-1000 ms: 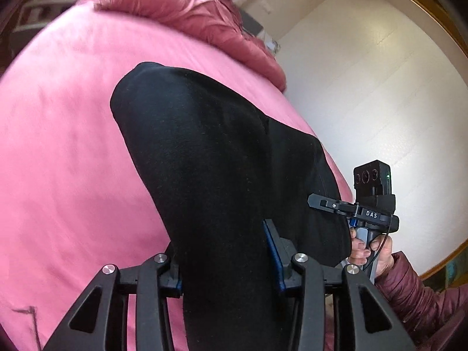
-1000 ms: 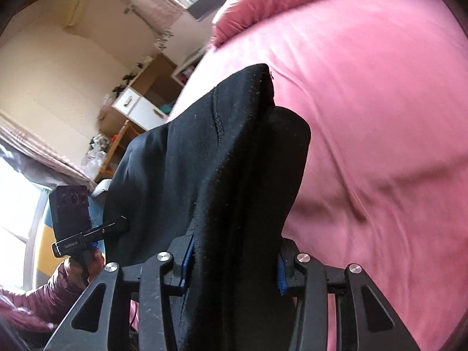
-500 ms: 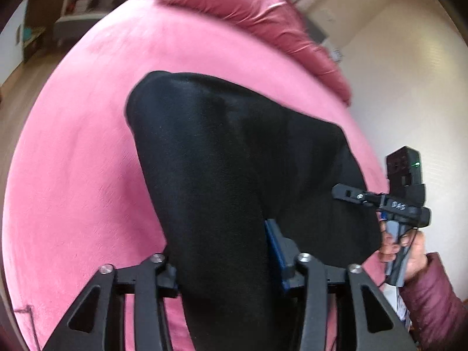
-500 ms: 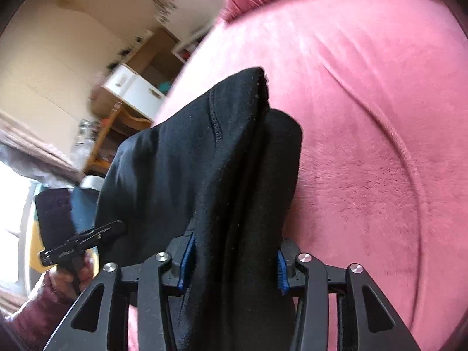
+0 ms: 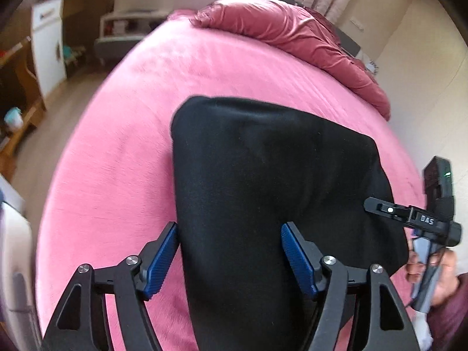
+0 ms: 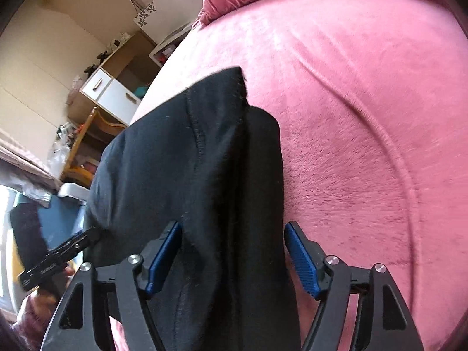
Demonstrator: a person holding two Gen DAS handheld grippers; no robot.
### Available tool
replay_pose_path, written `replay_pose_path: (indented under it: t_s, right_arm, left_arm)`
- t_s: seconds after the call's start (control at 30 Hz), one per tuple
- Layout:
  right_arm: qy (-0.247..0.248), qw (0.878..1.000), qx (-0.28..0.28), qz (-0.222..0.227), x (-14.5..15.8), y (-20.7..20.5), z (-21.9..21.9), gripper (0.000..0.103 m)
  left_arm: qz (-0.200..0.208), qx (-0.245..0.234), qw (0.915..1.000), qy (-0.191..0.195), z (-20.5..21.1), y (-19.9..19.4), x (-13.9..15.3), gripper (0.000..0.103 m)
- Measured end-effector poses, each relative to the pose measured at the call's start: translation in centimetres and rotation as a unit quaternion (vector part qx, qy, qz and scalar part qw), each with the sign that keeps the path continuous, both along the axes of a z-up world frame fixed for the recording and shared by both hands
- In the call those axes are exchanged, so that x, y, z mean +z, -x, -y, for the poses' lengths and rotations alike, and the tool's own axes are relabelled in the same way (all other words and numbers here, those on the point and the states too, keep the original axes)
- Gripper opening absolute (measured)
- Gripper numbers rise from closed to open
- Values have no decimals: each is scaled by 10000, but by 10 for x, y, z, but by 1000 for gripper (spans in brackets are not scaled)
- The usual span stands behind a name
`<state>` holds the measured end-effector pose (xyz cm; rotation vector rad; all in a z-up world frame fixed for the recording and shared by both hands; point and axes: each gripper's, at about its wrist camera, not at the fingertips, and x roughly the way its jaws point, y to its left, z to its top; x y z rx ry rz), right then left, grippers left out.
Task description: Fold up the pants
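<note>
Operator, you have one legible marking on record: white capitals "DAS" on the black plastic body of the right handheld gripper (image 5: 369, 207), seen side-on from your left wrist camera. In the right wrist view, the small white print on the black left handheld gripper (image 6: 96, 234) is too blurred to read

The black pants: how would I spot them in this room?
Find the bed's pink blanket, with a crumpled darker red duvet at its far end. The pants are the only black cloth on it, draped between the blue fingers of each hand-held gripper.
</note>
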<state>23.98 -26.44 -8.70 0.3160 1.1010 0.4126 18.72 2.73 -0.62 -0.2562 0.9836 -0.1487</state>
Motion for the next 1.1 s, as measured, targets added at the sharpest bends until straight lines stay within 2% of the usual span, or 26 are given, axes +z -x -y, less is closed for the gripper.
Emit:
replay_pose_path:
  t_s: [0.23, 0.4, 0.53, 0.77, 1.1]
  right_arm:
    - [889, 9945, -247, 489, 26, 25, -15, 73]
    - [1366, 9848, -470, 966, 50, 50, -21, 75]
    - [1663, 9762, -546, 1278, 65, 79, -27, 77]
    - [1959, 9657, -567, 1610, 82, 119, -52, 79]
    - [2089, 9621, -671, 1621, 75, 179, -72, 81]
  left_arm:
    - [227, 487, 9977, -423, 0, 24, 9, 73]
    - [463, 672, 9949, -598, 0, 41, 22, 80]
    - [647, 742, 9928, -690, -5, 62, 34, 81]
    - [868, 837, 9887, -890, 2, 95, 50, 81]
    - [954, 867, 9866, -1002, 13, 150, 50, 81]
